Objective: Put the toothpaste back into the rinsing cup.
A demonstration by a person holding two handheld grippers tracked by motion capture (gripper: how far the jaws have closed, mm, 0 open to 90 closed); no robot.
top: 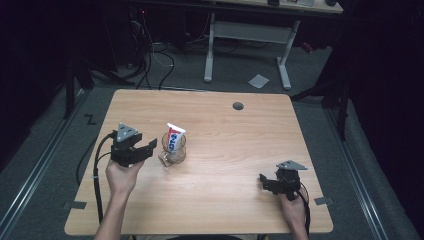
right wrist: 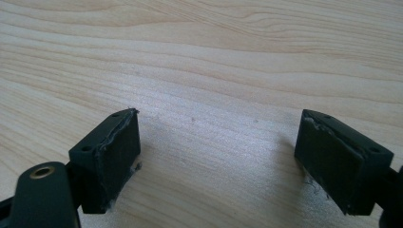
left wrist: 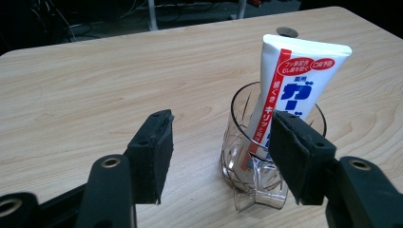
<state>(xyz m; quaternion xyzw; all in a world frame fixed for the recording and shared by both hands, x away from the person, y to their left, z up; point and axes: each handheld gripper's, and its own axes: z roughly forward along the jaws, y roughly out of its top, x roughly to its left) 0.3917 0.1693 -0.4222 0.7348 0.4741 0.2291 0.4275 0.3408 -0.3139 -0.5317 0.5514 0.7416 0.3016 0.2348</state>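
We have a clear glass cup at about 9 o'clock on the tabletop, with a toothpaste tube standing tilted inside it, its flat crimped end up. Our left hand-held gripper sits just beside the cup at its 9 o'clock, jaws spread wide; in the left gripper view the cup lies partly behind the right jaw, not yet between the pads. We judge this the approach to a grasp. Next we would need to shift toward 3 o'clock to centre the cup or tube between the jaws before closing. Our right hand-held gripper rests released near 5 o'clock, holding nothing.
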